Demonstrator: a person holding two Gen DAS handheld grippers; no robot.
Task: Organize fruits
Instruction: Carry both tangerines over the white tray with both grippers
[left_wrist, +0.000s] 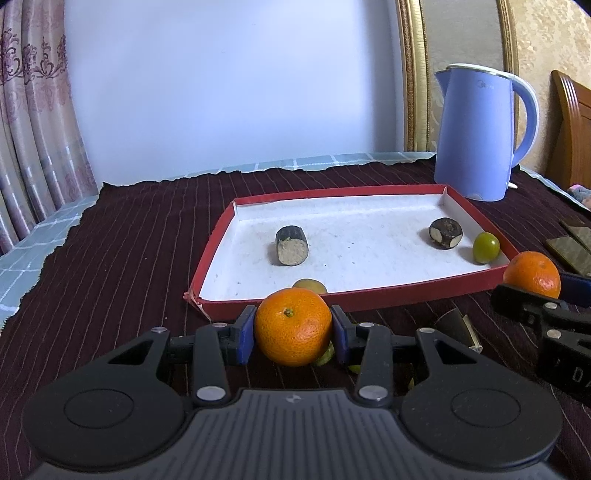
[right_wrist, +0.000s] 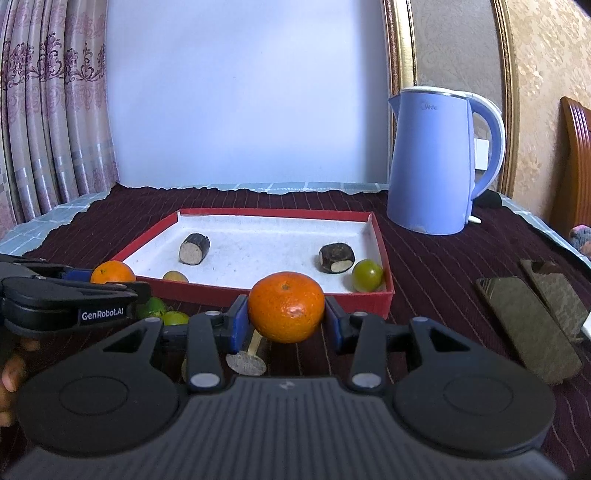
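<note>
My left gripper (left_wrist: 293, 328) is clamping a bright orange tangerine (left_wrist: 293, 326), pebbled skin, green stem nub facing up, just in front of the red tray's (left_wrist: 369, 301) near wall. My right gripper (right_wrist: 286, 314) is pinching a second tangerine (right_wrist: 286, 306), glossy and slightly flattened, also just short of that wall. Inside the tray are lying two dark-skinned cut pieces (left_wrist: 291, 245), possibly sugarcane, a green grape-like fruit (left_wrist: 486, 247) in its right corner, and a yellowish fruit (left_wrist: 309, 286) against the near wall.
</note>
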